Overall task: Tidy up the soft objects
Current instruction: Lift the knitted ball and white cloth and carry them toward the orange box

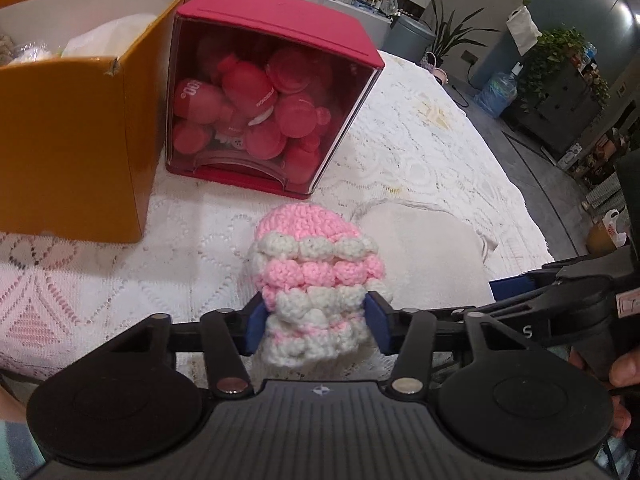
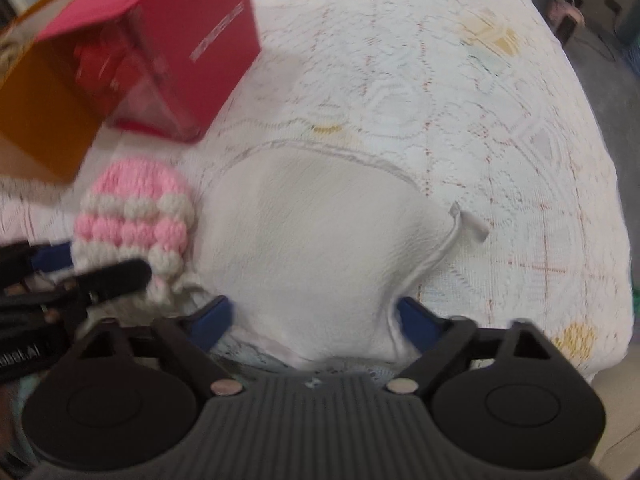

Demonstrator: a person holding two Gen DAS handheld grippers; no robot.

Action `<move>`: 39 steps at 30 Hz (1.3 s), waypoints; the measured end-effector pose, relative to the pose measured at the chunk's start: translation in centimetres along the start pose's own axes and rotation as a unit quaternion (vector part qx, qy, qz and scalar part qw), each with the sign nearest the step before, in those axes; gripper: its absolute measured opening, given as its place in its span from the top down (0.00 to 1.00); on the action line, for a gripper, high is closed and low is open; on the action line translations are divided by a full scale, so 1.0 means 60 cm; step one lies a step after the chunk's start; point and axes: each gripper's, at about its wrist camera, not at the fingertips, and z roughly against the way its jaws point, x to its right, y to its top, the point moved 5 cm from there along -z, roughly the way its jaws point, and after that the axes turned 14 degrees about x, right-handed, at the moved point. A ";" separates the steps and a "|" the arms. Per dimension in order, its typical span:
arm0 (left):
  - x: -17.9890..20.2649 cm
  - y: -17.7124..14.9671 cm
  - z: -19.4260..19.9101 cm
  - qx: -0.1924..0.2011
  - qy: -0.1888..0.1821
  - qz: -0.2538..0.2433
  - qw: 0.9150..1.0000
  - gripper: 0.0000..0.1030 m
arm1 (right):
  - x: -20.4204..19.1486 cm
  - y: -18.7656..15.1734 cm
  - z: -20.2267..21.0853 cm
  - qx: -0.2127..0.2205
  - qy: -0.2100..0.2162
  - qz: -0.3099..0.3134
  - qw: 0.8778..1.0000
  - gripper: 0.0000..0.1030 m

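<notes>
With the left gripper (image 1: pixel 316 322) pinched on the crocheted pink-and-white hat's (image 1: pixel 316 276) brim, lift it straight toward the orange box (image 1: pixel 72 140), while the right gripper (image 2: pixel 314 320) straddles, spread wide, the white cloth (image 2: pixel 320 248).

White lace tablecloth (image 1: pixel 420 152); grey floor (image 1: pixel 520 148); potted plants (image 1: pixel 560 52); dark cabinet (image 1: pixel 560 96).

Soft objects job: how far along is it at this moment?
Possibly done: soft-looking items already lie in the orange box. In hand: the left gripper is shut on the pink-and-white crocheted piece; the right gripper straddles the white cloth pouch, open. Left: both pieces remain on the lace tablecloth.
</notes>
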 end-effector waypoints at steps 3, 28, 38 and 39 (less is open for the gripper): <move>0.003 0.001 0.005 0.005 0.000 -0.004 1.000 0.54 | -0.005 -0.003 0.009 0.016 0.016 0.008 1.000 0.41; 0.018 0.046 0.145 0.113 -0.015 -0.041 0.993 0.74 | -0.038 -0.021 0.160 0.227 0.025 -0.022 0.973 0.84; -0.034 0.086 0.232 0.183 0.007 -0.027 0.983 0.74 | -0.110 0.003 0.246 0.284 0.070 -0.020 0.956 0.84; -0.043 0.091 0.239 0.189 0.010 -0.025 0.982 0.74 | -0.119 0.008 0.252 0.288 0.077 -0.018 0.954 0.84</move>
